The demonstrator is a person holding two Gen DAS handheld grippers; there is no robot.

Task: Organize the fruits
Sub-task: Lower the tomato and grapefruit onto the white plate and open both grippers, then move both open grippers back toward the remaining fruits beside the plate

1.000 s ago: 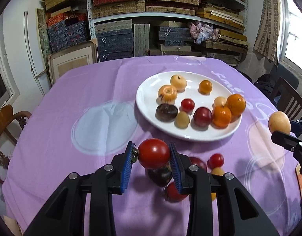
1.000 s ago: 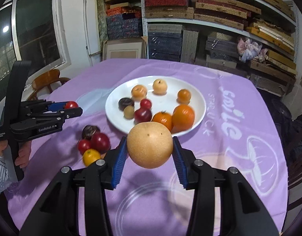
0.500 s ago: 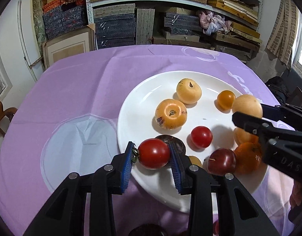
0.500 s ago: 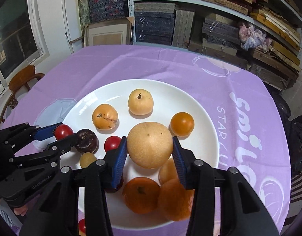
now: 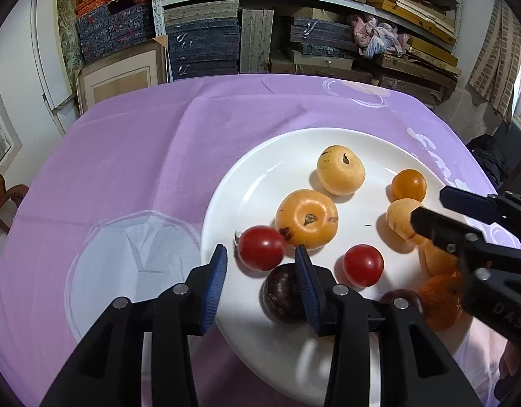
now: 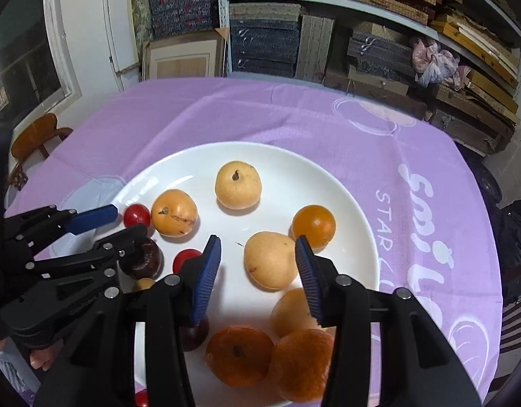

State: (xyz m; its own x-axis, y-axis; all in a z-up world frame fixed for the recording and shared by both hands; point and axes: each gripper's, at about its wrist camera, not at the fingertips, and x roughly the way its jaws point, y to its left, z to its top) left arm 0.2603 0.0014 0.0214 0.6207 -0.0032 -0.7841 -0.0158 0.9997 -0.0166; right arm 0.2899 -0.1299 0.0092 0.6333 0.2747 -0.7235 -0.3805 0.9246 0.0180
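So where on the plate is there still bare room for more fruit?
The plate is bare along its far rim, behind the pale pear, and at its left edge. A small gap lies mid-plate. The near side is crowded with oranges and plums.

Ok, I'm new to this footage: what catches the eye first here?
A white plate dotted with fruit on a purple tablecloth fills both views. The left gripper, whose jaws have just been opening, has a red tomato loose between its pads at the plate's left edge. The right gripper brackets a pale pear near the plate's middle, a gap showing beside it.
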